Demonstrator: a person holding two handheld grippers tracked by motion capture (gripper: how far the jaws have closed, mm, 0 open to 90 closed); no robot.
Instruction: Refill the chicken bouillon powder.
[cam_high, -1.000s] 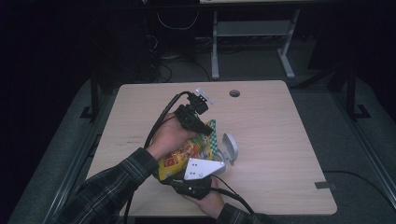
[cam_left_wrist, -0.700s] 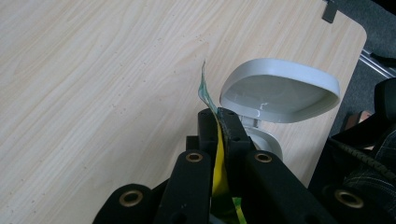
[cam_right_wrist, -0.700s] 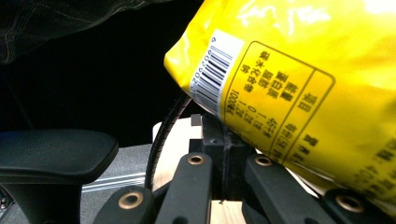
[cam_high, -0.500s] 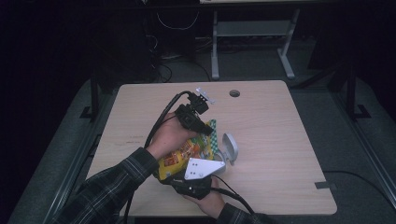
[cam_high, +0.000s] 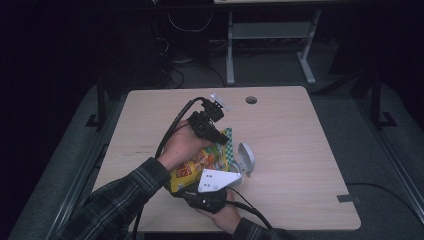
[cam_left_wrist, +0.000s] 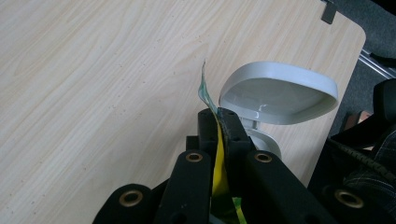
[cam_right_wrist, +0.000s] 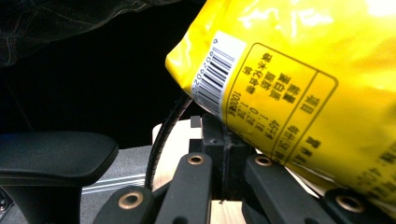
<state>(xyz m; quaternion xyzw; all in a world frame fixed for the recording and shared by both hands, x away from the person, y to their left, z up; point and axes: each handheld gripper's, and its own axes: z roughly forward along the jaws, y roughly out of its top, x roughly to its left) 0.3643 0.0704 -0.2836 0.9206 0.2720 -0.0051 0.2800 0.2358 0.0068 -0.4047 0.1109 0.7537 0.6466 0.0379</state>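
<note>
1. Dark room, pale wooden counter; a desk frame and cables stand beyond its far edge.
2. Near the counter's near-left part, a person in a plaid sleeve holds a yellow snack bag up between both hands, just left of a white dish that stands on edge.
3. Left tongs are pinched tight on the bag's far, checkered seal; the left gripper view shows the thin yellow film clamped between the black jaws, with the dish just beyond.
4. Right tongs, under a grey plate, sit at the bag's near end. The right gripper view has their jaws pressed together with the bag, its barcode side showing, resting against them; I judge a lower corner is nipped, though the exact contact is hidden.
5. Progress, as I judge it: the bag is lifted and gripped at both ends, so the grasping is done. The seal looks intact and nothing lies in the dish, so tearing it open and emptying it there, if that is the aim, remain.
</note>
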